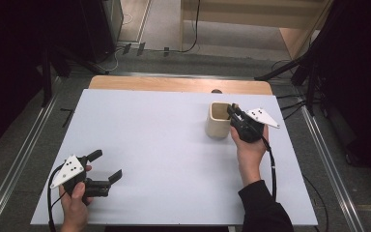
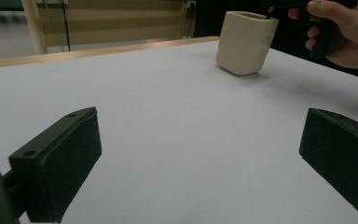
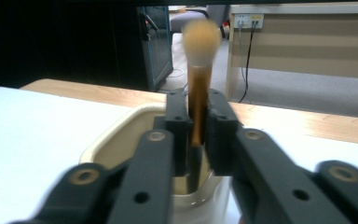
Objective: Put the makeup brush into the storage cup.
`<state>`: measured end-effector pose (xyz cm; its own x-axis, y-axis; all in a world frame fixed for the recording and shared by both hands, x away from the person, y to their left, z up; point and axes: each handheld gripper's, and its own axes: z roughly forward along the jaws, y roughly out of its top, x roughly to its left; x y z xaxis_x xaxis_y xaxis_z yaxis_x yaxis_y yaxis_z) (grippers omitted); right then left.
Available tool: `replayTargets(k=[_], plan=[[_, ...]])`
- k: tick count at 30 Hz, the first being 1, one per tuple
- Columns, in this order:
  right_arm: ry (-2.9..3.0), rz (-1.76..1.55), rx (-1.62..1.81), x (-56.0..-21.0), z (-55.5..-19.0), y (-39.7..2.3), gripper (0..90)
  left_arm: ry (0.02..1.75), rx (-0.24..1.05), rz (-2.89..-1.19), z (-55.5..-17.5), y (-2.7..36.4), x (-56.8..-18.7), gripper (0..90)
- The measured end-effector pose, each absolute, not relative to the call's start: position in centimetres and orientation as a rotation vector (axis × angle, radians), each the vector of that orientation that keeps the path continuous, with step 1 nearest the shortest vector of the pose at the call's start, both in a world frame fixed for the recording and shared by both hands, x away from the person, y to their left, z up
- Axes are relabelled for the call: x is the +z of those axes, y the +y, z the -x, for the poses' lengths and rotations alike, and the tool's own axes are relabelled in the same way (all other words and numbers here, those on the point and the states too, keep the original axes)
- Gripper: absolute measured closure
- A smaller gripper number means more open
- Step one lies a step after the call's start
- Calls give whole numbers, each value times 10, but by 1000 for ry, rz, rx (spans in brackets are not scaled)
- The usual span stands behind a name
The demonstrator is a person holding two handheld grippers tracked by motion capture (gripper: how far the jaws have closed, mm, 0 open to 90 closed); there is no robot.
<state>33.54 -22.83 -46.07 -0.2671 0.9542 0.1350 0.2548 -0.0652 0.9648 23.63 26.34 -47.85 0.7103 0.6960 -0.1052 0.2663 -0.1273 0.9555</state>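
On my left, the left gripper (image 1: 105,165) hangs low over the near left part of the white table (image 1: 149,145), held in a hand (image 1: 75,203), its jaws spread wide with only bare tabletop between them. From its own view I see the cup (image 2: 245,43) far across the table, well apart from it. Moving right, the cream cup (image 1: 218,120) stands upright on the far right part of the table. My right gripper (image 1: 233,112) sits at the cup's rim, jaws closed on the handle of a brush (image 3: 197,84). The brush stands upright, bristles up, its lower end down inside the cup.
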Motion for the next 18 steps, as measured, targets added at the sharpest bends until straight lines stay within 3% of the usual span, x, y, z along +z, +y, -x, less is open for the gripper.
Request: replayTargets(k=[1, 2, 6, 9, 12, 18], plan=[[1548, -1334, 1375, -460, -335, -228, 549, 772, 440, -1702, -236, 264, -478, 0], [1548, -1334, 1375, -460, -335, -228, 549, 769, 441, -1699, -236, 264, -478, 0], [1538, -1443, 1336, -455, -332, -231, 197, 762, 439, -1701, -237, 263, -478, 0], [1606, -1439, 1349, -455, -326, -235, 52, 761, 436, -1701, -238, 262, -478, 0], [1631, -1379, 1383, -455, -319, -236, 0, 756, 437, -1700, -239, 260, -477, 0], [1629, -1338, 1432, -455, -302, -244, 0, 752, 438, -1700, -241, 259, -476, 0]])
